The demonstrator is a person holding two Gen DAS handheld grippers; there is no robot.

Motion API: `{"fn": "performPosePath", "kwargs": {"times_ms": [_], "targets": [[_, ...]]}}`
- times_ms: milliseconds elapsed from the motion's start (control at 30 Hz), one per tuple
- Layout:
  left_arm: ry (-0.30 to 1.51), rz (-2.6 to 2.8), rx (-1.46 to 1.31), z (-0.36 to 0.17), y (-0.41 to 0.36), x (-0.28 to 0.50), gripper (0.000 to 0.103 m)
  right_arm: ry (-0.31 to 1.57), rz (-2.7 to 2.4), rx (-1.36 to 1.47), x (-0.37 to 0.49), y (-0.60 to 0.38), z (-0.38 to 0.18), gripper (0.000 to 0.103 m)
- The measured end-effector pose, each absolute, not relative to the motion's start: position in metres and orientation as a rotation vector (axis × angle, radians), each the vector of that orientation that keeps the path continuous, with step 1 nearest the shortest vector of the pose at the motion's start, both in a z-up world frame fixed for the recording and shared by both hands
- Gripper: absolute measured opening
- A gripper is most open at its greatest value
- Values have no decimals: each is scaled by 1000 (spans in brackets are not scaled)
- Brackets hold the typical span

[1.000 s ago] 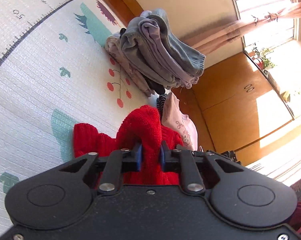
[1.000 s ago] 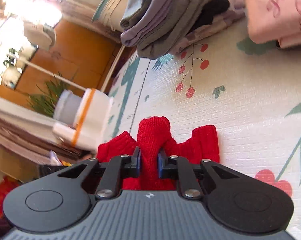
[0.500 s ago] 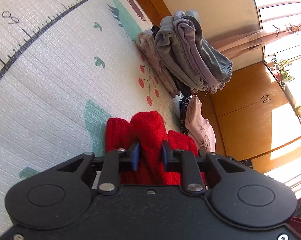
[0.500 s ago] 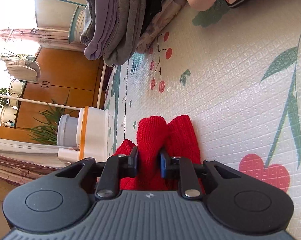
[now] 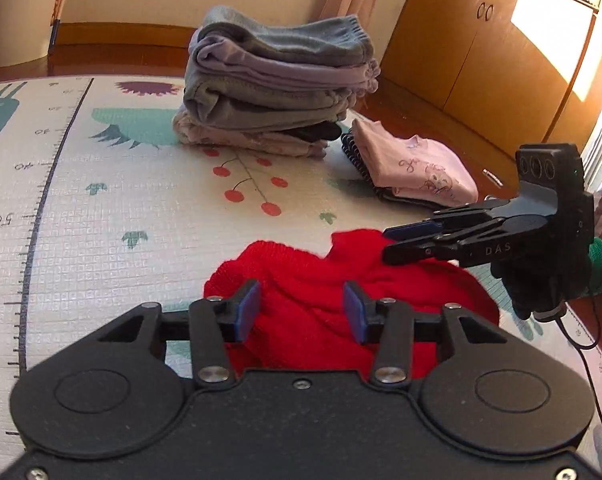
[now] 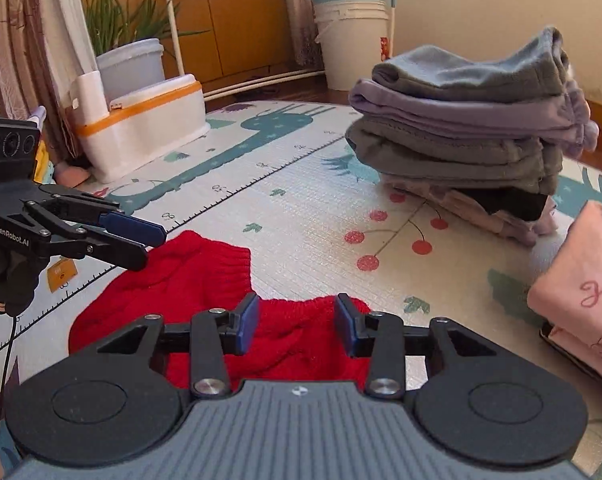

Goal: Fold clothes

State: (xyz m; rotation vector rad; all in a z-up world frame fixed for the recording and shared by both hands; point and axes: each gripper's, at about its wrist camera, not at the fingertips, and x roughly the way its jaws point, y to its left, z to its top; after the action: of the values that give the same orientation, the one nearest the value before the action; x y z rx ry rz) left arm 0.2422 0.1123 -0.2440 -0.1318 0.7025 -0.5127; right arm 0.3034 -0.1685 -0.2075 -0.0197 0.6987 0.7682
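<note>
Both grippers hover over one red knitted garment (image 5: 333, 304) lying bunched on the patterned foam play mat (image 5: 101, 208), near its front edge. On the left gripper (image 5: 301, 312) the jaws have just been opening; they stand partly apart, blue pads clear of the wool below. On the right gripper (image 6: 295, 324) the jaws have likewise just been opening and grip nothing, the knit showing between them. Two folded lots sit toward the mat's far edge: one tall stack of grey and lilac clothes (image 5: 277, 88), and one low pile topped by a pink printed shirt (image 5: 417, 168) near the far right corner.
</note>
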Motion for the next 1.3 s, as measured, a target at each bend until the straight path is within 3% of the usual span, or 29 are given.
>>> {"fn": "performPosePath", "kwargs": {"times_ms": [200,333,533,700,800,967,1133,1233,1300], "targets": [[747,-459,-224,-265,118,236,59,783,736,208,311,-195,-247,45],[697,-412,-170,-238,118,226,58,806,741,196,315,-191,-242,46],[563,-534,17,-195,99,195,56,657,768,103,285,-195,-191,45],[628,-610,154,-228,80,195,56,605,853,-78,252,-178,-188,44],[660,-578,77,-251,90,197,65,647,860,-136,249,-171,-208,44],[676,-567,38,-257,92,202,70,673,859,-16,254,-186,-240,44],[651,-545,55,-226,93,194,66,700,842,-52,252,-181,-230,44],[591,-575,112,-210,86,176,66,625,848,-84,236,-181,-203,45],[582,-598,146,-210,76,168,60,575,873,-140,223,-178,-190,44]]}}
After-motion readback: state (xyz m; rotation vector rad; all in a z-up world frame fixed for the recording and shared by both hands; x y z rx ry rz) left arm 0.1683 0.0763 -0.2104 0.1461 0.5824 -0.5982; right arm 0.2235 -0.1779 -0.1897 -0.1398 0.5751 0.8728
